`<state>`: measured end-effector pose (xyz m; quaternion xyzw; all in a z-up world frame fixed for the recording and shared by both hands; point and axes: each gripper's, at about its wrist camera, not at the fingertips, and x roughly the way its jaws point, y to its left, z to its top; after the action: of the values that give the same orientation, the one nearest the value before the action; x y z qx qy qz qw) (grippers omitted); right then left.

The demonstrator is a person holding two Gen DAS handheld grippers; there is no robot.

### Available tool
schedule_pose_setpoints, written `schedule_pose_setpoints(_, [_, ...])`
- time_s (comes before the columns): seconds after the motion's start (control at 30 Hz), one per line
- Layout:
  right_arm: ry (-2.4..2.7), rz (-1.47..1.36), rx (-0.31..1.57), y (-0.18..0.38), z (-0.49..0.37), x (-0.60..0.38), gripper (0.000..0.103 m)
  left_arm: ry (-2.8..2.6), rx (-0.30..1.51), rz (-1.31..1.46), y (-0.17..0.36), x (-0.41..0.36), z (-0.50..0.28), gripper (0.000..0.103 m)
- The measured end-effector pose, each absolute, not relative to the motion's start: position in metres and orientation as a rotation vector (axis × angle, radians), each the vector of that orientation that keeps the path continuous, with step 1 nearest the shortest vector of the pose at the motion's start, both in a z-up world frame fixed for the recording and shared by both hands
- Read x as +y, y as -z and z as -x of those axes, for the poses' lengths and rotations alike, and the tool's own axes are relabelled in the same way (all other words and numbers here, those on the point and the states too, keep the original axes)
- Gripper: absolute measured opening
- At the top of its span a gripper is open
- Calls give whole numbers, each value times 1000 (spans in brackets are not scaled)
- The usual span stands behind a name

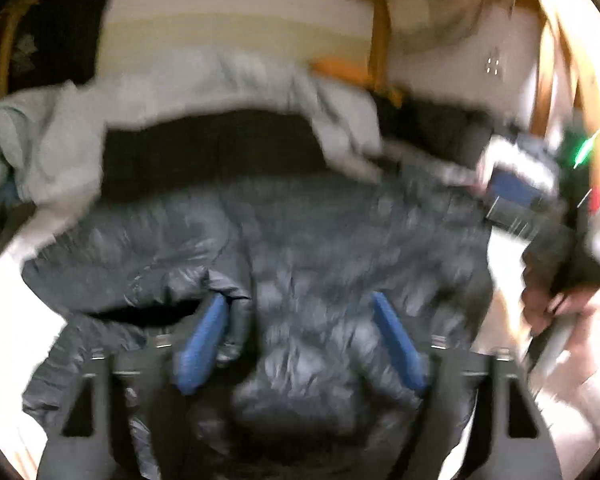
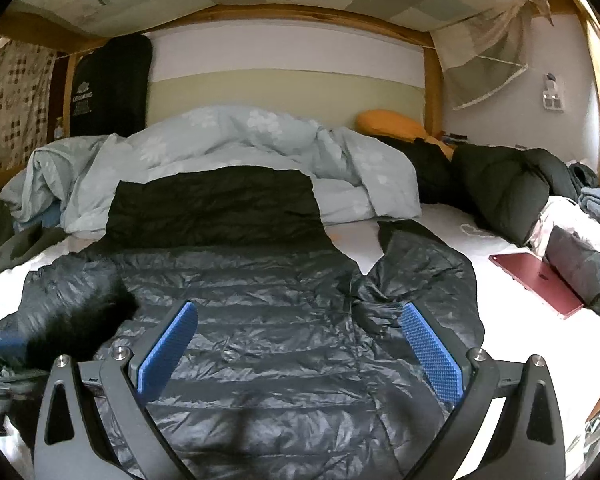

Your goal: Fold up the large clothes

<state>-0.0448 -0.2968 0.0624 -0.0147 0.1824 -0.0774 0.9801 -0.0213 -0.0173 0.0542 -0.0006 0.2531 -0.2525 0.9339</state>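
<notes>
Left view: heavily motion-blurred, dim.
Right view: sharp, white bed sheet point(image 2: 412, 240) blown out, edges bowed and vignetted.

The right gripper point(image 2: 298, 354) has two blue bumpy pads point(image 2: 430, 354) on dark grey arms. Round silver screws point(image 2: 538, 360) sit on the arms, which have triangle-shaped holes. The left gripper point(image 1: 300, 346) has the same blue pads point(image 1: 202, 346) and dark grey arms.

Left wrist view motion-blurred, red tablet point(image 2: 540, 284) partly covered
</notes>
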Motion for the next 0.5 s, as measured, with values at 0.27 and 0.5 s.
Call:
schedule_pose_setpoints(0.27, [158,54,375,-58,44,-290,102,152,418,226,-96,97,-33,92])
schedule_pose_setpoints(0.5, [135,110,355,-58,47,-275,102,-4,758,599,-10,203,-130,87])
